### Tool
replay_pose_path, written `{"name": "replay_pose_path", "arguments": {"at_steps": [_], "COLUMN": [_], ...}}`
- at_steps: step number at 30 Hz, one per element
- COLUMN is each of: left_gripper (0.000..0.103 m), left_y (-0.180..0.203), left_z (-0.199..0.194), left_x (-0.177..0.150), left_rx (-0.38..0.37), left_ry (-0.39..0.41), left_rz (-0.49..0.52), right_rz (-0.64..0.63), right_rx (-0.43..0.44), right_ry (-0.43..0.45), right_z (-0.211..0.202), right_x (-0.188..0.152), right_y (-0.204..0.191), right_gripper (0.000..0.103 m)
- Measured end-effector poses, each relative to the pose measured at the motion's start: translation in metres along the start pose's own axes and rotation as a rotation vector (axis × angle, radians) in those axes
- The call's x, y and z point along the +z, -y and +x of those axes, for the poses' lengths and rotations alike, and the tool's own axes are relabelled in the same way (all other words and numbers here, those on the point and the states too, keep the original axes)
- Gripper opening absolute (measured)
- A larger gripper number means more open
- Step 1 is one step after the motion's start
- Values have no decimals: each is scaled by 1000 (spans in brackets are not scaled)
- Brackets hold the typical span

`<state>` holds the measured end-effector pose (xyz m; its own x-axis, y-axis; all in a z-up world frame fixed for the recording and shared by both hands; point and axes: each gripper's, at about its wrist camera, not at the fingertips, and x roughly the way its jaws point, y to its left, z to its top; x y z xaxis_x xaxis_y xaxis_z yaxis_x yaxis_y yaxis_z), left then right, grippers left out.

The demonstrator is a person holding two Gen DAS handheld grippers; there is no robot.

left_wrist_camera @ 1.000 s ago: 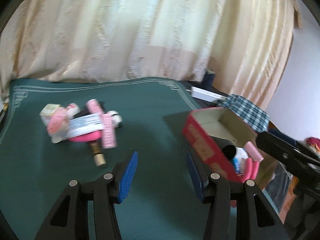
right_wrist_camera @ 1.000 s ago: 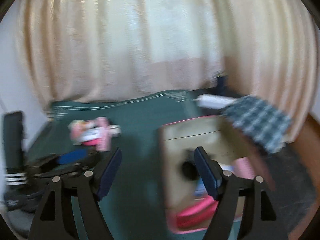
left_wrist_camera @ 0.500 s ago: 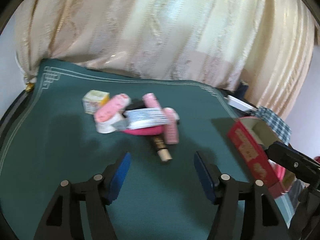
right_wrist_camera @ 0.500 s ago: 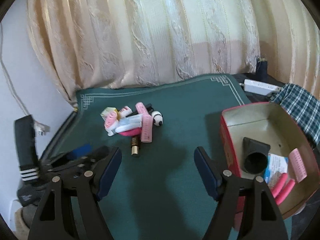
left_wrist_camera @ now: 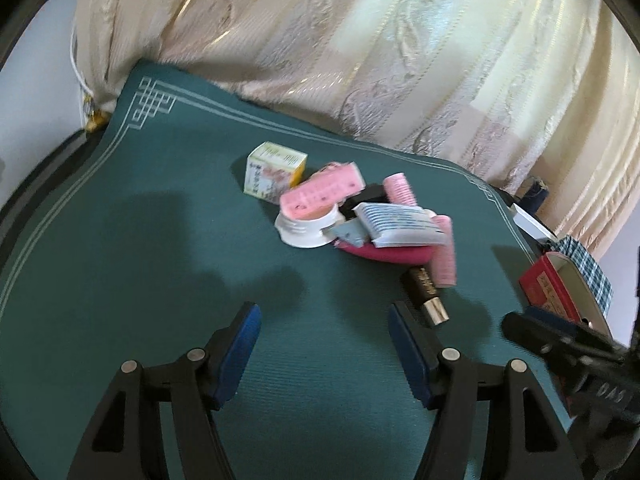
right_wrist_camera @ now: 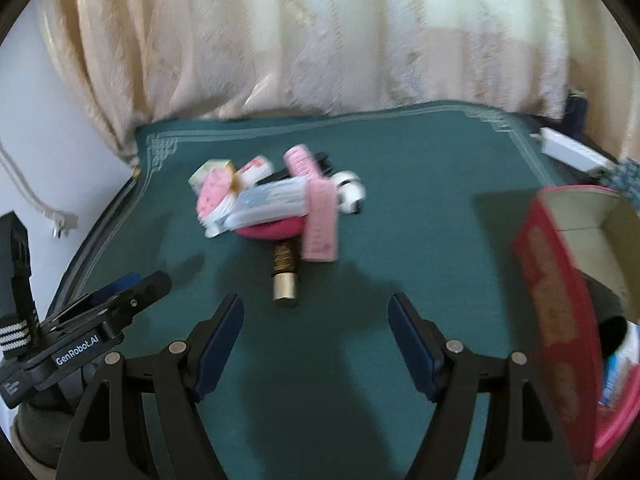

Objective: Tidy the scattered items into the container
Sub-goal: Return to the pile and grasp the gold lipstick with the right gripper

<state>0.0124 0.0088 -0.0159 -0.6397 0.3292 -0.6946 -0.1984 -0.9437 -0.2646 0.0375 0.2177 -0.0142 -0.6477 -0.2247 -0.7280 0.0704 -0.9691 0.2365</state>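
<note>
On the green mat (left_wrist_camera: 160, 264), ribbed and edged with pale woven lines and a knot pattern at the corner, the scattered items lay in one heap at about 12 o'clock from both grippers. Readable writing: "GenRobot.AI" in white on the black body of the left gripper (right_wrist_camera: 132, 292) as seen from the right wrist camera, at 9 o'clock. Print on the small box (left_wrist_camera: 276, 172) and on the red box (right_wrist_camera: 560, 304) was too blurred to read.

Heap contents: a small yellow-and-white carton; a white round jar (left_wrist_camera: 306, 230) with a pink flat piece leaning on it; a striped blue-and-white tube (left_wrist_camera: 400, 226); two pink ribbed rollers (left_wrist_camera: 444, 252); a magenta oval pad (left_wrist_camera: 384, 254) underneath; a dark cylinder with a metal end (right_wrist_camera: 285, 276) pointing toward the cameras; a white-and-black rounded piece (right_wrist_camera: 350, 192) at the heap's 3 o'clock side. All touched or overlapped.

The red box, cardboard with a plain tan inside, stood open at 3 o'clock, well apart from the heap, with some items already in it. A cream patterned curtain (left_wrist_camera: 400, 60) hung behind.

Left gripper (left_wrist_camera: 324, 344): blue pads apart, nothing between them. Right gripper (right_wrist_camera: 316, 340): blue pads apart, nothing between them; its jaws had just been closing a little, while the left jaws had just opened wider.

Against the earlier frames, both cameras sat closer to the heap and lower, and the red box had slid to the right edge of each view.
</note>
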Motion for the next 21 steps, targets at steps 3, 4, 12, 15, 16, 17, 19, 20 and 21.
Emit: {"name": "replay_pose_path", "arguments": {"at_steps": [3, 4, 12, 15, 16, 17, 19, 20, 21], "left_gripper": [68, 68, 67, 67, 67, 68, 67, 67, 68], "left_y": [-8, -10, -21, -22, -22, -22, -24, -24, -23], "left_z": [7, 9, 14, 16, 17, 19, 21, 22, 22], "left_x": [-2, -2, -3, -4, -4, -4, -4, -4, -3], "left_rx": [-2, -2, -9, -5, -3, 2, 7, 11, 14], "left_ry": [-16, -20, -33, -32, -33, -36, -44, -47, -49], "left_rz": [-20, -23, -48, -46, -46, -47, -54, -57, -60], "right_rz": [-36, -46, -97, -124, -129, -129, -113, -104, -96], "right_rx": [35, 32, -28, -62, -70, -68, -59, -59, -57], "right_ry": [-49, -60, -91, -79, -76, -73, -69, -69, -67], "right_z": [23, 31, 73, 83, 83, 83, 79, 76, 72], "right_x": [2, 3, 21, 21, 21, 21, 18, 17, 15], "right_y": [-12, -15, -20, -20, -20, -19, -14, -11, -7], "right_gripper": [52, 49, 41, 26, 22, 22, 22, 22, 22]}}
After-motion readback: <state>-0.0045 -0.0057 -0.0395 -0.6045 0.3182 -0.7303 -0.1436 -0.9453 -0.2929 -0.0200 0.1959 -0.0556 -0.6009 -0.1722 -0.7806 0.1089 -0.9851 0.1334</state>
